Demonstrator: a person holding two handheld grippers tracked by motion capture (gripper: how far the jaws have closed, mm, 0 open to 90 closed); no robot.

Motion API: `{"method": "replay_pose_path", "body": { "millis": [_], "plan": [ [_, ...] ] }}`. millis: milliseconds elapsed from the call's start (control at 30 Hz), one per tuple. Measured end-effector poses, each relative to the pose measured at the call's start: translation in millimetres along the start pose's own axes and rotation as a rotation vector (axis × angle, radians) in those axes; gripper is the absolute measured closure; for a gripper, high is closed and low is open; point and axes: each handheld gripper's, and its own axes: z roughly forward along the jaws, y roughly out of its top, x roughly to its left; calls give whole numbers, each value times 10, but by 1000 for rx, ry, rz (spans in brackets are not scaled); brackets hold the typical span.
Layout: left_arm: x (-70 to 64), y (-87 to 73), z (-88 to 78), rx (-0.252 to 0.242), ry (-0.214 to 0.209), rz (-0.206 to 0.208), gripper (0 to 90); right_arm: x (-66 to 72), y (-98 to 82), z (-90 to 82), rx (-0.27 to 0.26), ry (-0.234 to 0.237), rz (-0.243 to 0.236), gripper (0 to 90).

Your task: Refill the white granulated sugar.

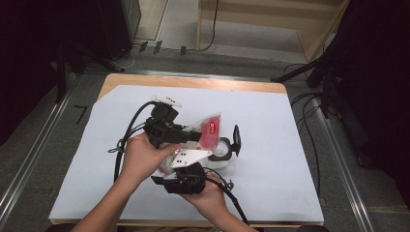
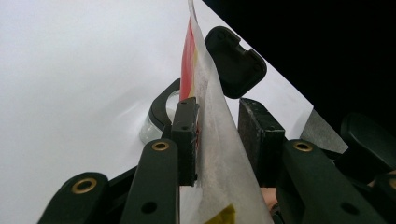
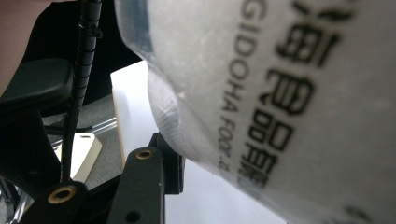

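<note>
A translucent plastic bag (image 1: 211, 126) with red contents and printed lettering is held tilted above the table between both hands. My left gripper (image 1: 197, 135) reaches in from the left and is shut on the bag (image 2: 215, 154); one pad (image 2: 187, 135) presses its side. My right gripper (image 1: 181, 165), under its grey plate, is shut on the bag's near end (image 3: 280, 93), which hides one jaw; the other finger (image 3: 170, 161) touches the bag. Just below the bag's red end stands a small glass jar (image 1: 223, 154) with its black hinged lid (image 1: 236, 139) open. The jar (image 2: 154, 128) and lid (image 2: 236, 65) lie beyond the left jaws.
A white sheet (image 1: 270, 121) covers the wooden table (image 1: 193, 81). Black cables (image 1: 126, 133) trail from both grippers over the sheet's left and near parts. Dark stands and loose cables (image 1: 309, 121) sit on the floor around the table.
</note>
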Motion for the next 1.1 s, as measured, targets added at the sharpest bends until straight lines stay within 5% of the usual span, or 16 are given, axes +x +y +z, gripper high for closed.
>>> {"method": "replay_pose_path", "body": {
  "millis": [1100],
  "plan": [
    [90, 185, -12, -13, 32, -26, 715, -162, 147, 21, -9, -20, -20, 625]
  ]
}}
